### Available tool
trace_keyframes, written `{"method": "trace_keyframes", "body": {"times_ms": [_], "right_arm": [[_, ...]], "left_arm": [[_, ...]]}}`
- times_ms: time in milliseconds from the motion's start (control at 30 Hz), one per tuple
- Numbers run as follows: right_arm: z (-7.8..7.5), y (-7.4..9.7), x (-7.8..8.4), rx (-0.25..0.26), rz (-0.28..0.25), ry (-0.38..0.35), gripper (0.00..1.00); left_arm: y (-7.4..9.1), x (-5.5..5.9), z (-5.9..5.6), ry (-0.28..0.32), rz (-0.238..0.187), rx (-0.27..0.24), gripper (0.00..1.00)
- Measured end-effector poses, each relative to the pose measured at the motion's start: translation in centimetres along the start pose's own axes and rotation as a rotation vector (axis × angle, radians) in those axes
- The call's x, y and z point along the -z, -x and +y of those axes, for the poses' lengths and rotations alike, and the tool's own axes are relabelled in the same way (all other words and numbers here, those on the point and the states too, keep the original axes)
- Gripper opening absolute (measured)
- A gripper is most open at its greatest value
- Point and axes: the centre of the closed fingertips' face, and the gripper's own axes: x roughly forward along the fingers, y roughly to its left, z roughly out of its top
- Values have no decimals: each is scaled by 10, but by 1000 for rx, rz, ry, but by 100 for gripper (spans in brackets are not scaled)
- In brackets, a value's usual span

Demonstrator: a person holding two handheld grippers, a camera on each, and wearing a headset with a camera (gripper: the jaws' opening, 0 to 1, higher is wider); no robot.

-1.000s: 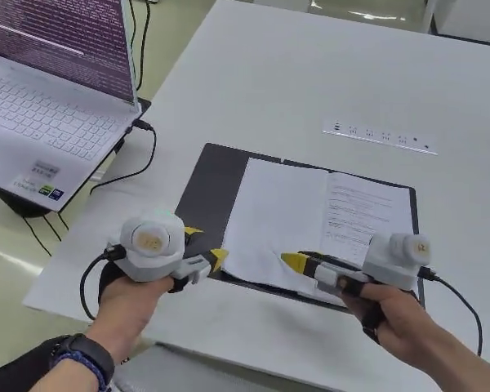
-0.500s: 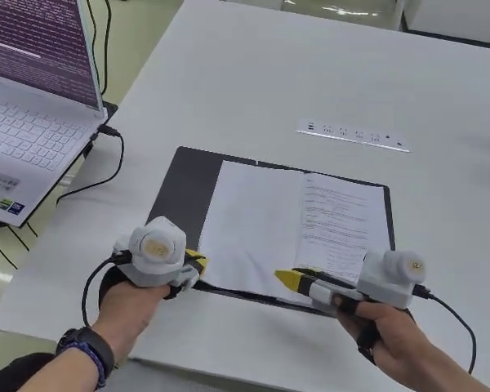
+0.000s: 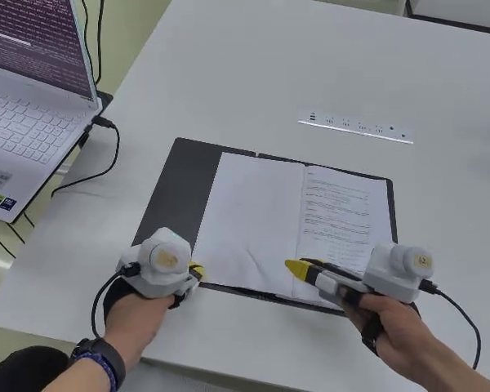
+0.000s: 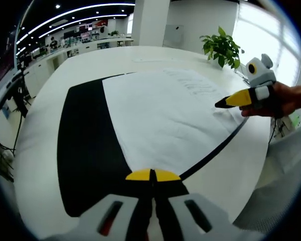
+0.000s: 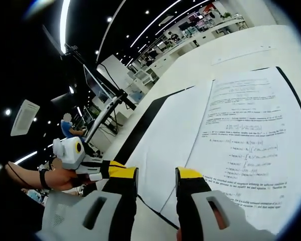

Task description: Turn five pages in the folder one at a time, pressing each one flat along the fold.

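The folder (image 3: 167, 204) lies open near the front edge of the desk (image 3: 253, 73), with a laptop (image 3: 24, 122) at its 10 o'clock. A blank page (image 3: 249, 216) lies on the 9 o'clock side of the fold (image 3: 300, 216) and a printed page (image 3: 339, 220) on the 3 o'clock side; both look close to flat. The left tongs (image 4: 152, 175) are together and grip nothing, their tips over the black cover at the folder's 7 o'clock corner. The right tongs (image 5: 156, 175) stand apart and empty at the 6 o'clock end of the fold, just over the lower edge of the printed page. Judgement: the step in hand is the press along the fold. To do it well, the left tongs should pin the cover so the folder cannot slide. The right tongs should be brought together first, so that no sheet edge catches between them. They should then be drawn lightly up the fold from 6 o'clock to 12 o'clock in one stroke. Heavy pressure risks creasing the paper. The count of pages turned cannot be told.
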Motion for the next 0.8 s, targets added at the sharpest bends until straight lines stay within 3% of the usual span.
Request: {"method": "trace_keyframes", "body": {"times_ms": [500,800], "right_arm": [[-31,-25,-46,46,-86,-1,16],[-54,-42,-57,88,-123,-26,8]], "left_arm": [[-2,0,2,14,16,-2,0],[-2,0,2,29,21,-9,0]]}}
